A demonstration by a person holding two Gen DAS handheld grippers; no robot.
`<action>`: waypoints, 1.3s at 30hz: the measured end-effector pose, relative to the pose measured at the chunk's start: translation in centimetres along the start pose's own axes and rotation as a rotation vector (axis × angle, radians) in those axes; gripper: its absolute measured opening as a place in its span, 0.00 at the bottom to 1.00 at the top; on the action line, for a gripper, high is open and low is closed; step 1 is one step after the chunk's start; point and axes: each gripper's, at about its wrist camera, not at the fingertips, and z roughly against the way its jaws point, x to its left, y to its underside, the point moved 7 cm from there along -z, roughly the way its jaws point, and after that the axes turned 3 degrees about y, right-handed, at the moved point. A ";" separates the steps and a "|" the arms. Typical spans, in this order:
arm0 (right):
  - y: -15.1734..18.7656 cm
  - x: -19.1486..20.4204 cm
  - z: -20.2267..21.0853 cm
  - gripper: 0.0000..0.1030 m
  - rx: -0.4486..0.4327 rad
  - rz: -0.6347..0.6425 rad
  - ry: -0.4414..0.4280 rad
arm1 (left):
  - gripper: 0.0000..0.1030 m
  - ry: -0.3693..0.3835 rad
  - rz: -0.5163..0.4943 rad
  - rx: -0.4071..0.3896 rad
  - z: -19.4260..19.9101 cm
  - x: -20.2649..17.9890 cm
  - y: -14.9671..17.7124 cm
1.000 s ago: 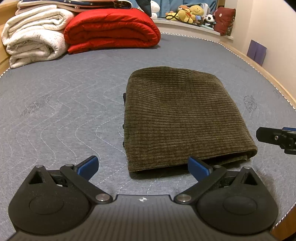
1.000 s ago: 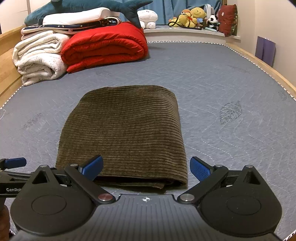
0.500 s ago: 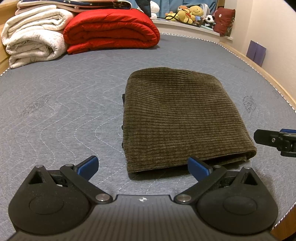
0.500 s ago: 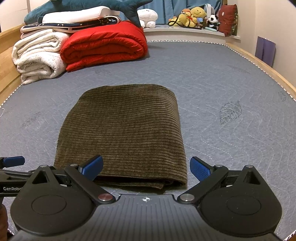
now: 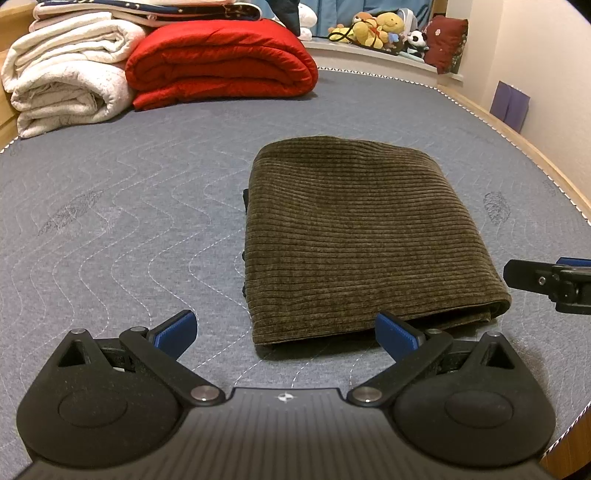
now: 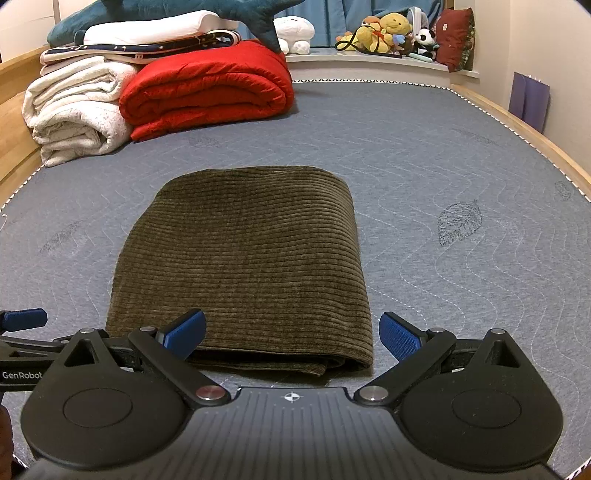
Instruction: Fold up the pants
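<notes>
At six o'clock in the left wrist view, the left gripper [image 5: 286,328] is hovering with its blue fingers [image 5: 173,328] spread wide apart, gripping nothing. The right gripper [image 6: 291,332] is sitting at six o'clock of its own view, likewise spread and empty. Just beyond both, toward twelve o'clock, the pants [image 6: 243,258] are lying folded into a compact olive corduroy rectangle on the grey quilted mattress [image 6: 443,166], stacked edges facing the grippers. Farther out, at eleven o'clock, a red comforter [image 6: 207,88] and a white blanket [image 6: 74,110] are resting rolled, touching. Plush toys [image 6: 384,29] are crowding the ledge at one o'clock.
</notes>
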 end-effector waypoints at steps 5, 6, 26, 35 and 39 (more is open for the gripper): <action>0.0 0.0 0.0 0.97 0.000 0.001 0.001 | 1.00 0.002 0.000 -0.001 0.0 -0.1 0.0; 0.0 0.0 0.0 0.97 0.000 0.001 0.001 | 1.00 0.003 -0.001 -0.001 0.0 0.0 -0.1; 0.1 0.2 0.1 0.97 0.001 0.005 0.004 | 1.00 0.013 -0.013 -0.009 0.1 -0.1 -0.2; 0.1 0.1 0.1 0.97 0.002 0.010 0.002 | 1.00 0.021 -0.024 -0.016 0.1 -0.1 -0.2; 0.1 0.1 0.1 0.97 0.001 0.010 0.002 | 1.00 0.024 -0.032 -0.023 0.2 -0.2 -0.3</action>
